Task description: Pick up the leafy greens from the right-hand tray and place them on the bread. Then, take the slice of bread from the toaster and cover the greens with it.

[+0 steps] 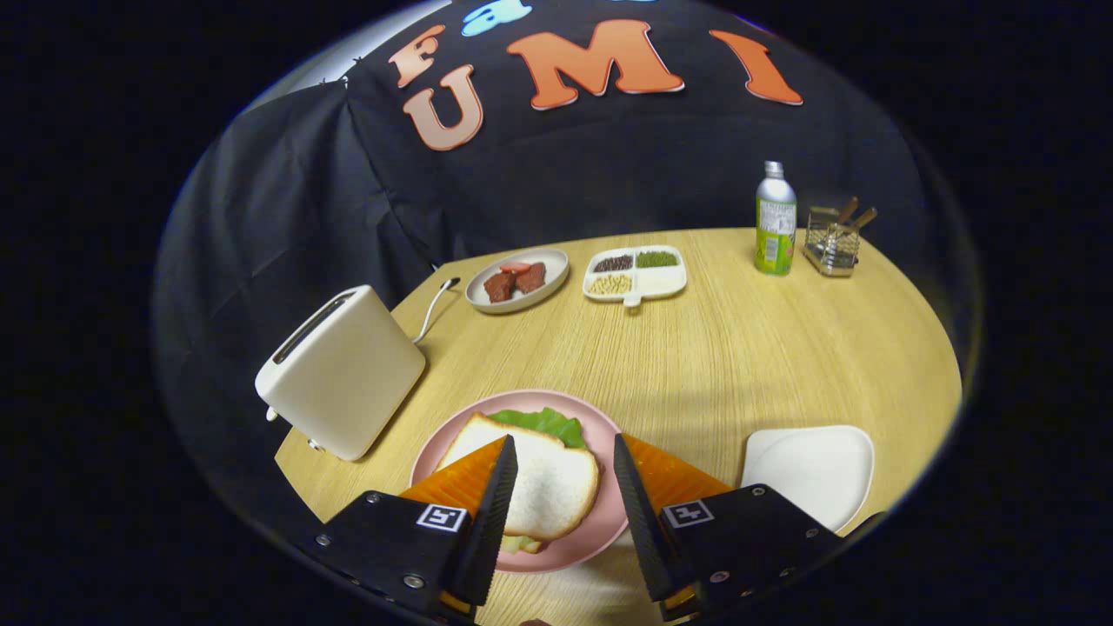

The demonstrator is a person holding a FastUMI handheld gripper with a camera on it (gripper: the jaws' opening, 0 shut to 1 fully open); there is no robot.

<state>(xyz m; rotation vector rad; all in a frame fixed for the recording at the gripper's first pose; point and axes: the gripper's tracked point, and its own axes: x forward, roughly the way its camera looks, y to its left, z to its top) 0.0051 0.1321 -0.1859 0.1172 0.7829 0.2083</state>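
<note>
sandwich looks closed; last step seems done.
gripper [565, 487] open and empty above the pink plate [609, 530]; top bread [539, 478] lies between the fingers, over the greens [543, 422]. toaster [339, 374] and white tray [813, 469] flank it; next, likely just back away.

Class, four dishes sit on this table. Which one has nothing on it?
The white square tray, just right of the open gripper. The pink plate holds the sandwich, the grey plate red pieces, the divided dish beans.

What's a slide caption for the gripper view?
Open gripper above white bread slice covering leafy greens on round pink plate.
</note>
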